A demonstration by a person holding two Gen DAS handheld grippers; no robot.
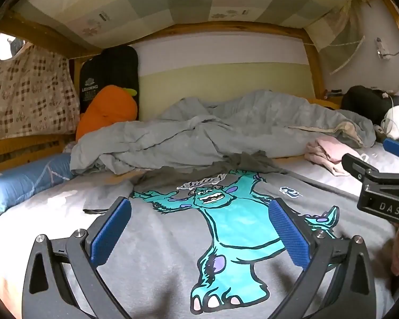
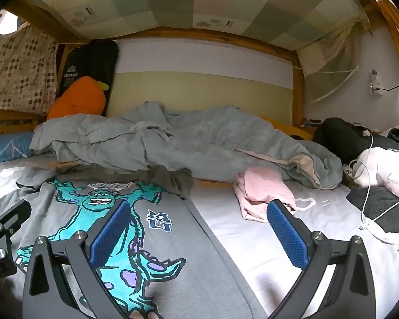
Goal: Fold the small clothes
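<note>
A grey shirt (image 1: 162, 242) with a teal cartoon monster print lies spread flat on the bed. It also shows in the right wrist view (image 2: 183, 242), at the left. My left gripper (image 1: 199, 210) is open and empty, just above the shirt's print. My right gripper (image 2: 199, 212) is open and empty, over the shirt's right edge and the white sheet (image 2: 255, 242). The right gripper's body shows at the right edge of the left wrist view (image 1: 383, 186).
A crumpled grey duvet (image 1: 215, 130) lies across the back of the bed. A folded pink garment (image 2: 263, 188) lies to the right of the shirt. A blue pillow (image 1: 26, 183), an orange plush (image 1: 106, 109), dark clothes and white cables (image 2: 372, 207) surround the bed area.
</note>
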